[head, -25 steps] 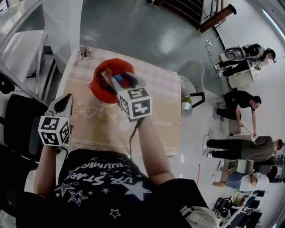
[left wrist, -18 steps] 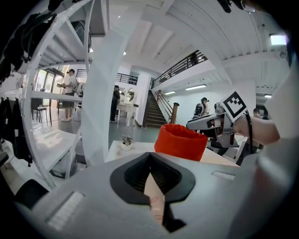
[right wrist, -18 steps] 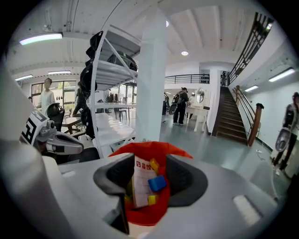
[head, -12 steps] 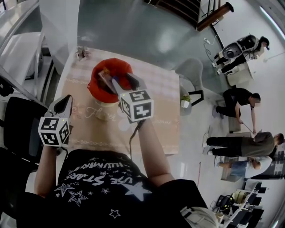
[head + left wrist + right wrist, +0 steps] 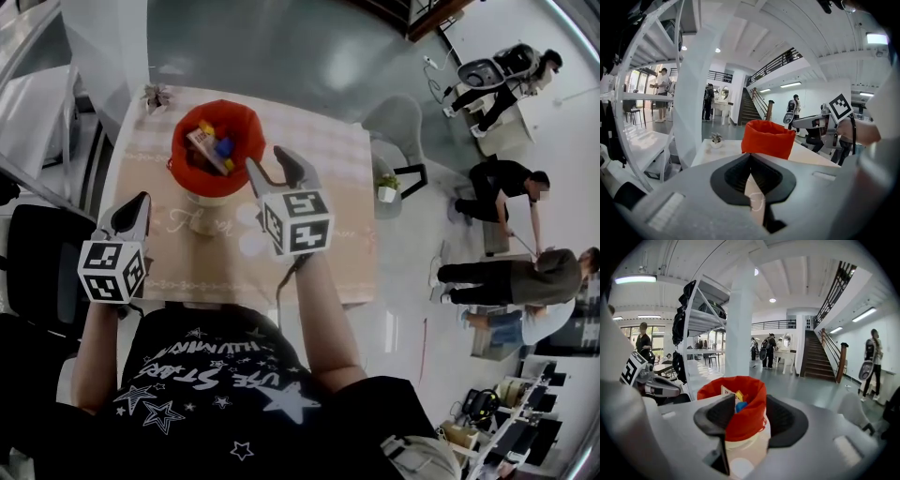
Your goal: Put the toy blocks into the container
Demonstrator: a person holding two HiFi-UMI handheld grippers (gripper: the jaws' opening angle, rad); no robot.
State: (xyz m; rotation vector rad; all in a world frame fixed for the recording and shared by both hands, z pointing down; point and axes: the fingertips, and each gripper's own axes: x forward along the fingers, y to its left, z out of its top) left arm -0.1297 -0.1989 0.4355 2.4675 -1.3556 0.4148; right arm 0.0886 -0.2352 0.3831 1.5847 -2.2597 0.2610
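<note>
Pulled back toward me since the earlier frame, the right tool [image 5: 277, 161] no longer hangs over the red fabric-lined, pale-bodied container [image 5: 251, 131]. It now sits just short of the near rim. Its jaws have just been opening and nothing is between them; its own view only looks past them at the container. The colourful plastic toy blocks [image 5: 214, 147] lie in a loose heap inside the red lining, with yellow, blue and a pale flat piece showing. The container stands near the far left of the beige patterned counter [image 5: 328, 206], and I can make out no stray blocks on the bare top around it. The left tool [image 5: 131, 214] waits near the counter's near left edge, clenched on nothing, well apart from the container. As I judge it, the drop is done and the step in hand is the withdrawal. I'd keep the right tool released and draw it straight back and slightly up. That keeps the jaw tips from catching the soft red rim and tipping the container. Then I'd scan the counter for leftovers before committing either tool.
</note>
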